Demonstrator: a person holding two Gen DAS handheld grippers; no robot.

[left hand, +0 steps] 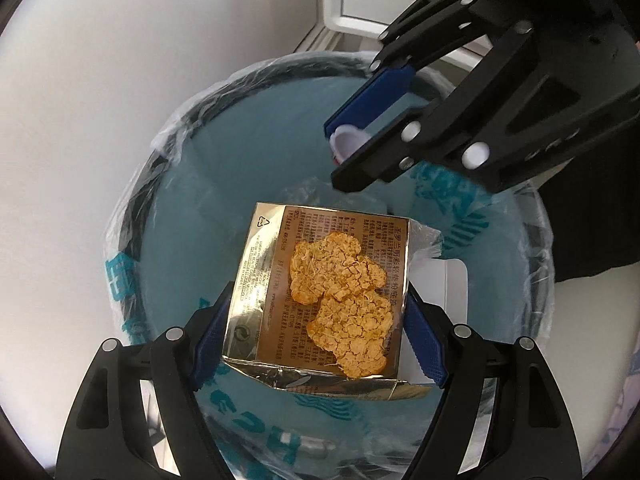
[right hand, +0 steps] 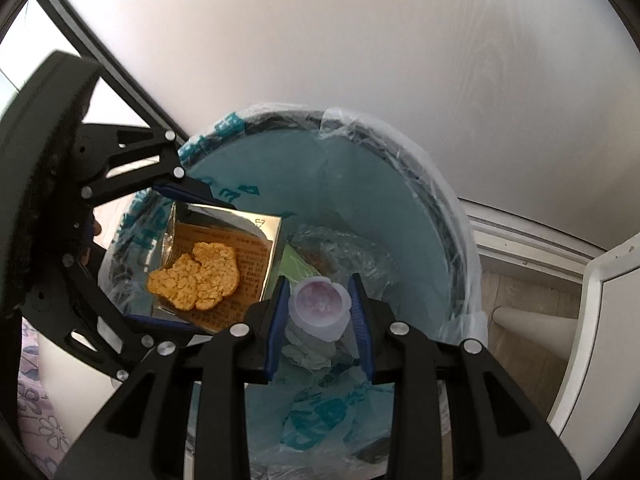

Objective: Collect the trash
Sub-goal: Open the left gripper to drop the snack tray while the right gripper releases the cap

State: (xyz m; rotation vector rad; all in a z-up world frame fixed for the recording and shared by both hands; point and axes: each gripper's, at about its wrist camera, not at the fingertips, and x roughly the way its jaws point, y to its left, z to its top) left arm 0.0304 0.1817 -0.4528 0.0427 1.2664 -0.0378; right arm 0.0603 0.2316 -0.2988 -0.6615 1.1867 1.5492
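Observation:
My left gripper (left hand: 316,312) is shut on a gold foil box (left hand: 280,280) with a crumbly orange cracker (left hand: 340,304) lying on top, held over the open bin (left hand: 168,184) lined with a blue-green bag. My right gripper (right hand: 320,304) is shut on a small white cup (right hand: 320,308) with pink residue, also over the bin. The right gripper (left hand: 352,152) with the cup (left hand: 348,142) shows in the left wrist view, above the box. The box (right hand: 256,248) and the cracker (right hand: 196,276) show in the right wrist view at the left, held by the left gripper (right hand: 172,252).
Inside the bin lie crumpled clear plastic (right hand: 340,252), a green piece (right hand: 298,264) and white paper (right hand: 308,352). A white card (left hand: 444,292) lies below the box. A white wall (right hand: 360,40) is behind; a wood floor (right hand: 520,300) and a white door frame (right hand: 592,320) are at the right.

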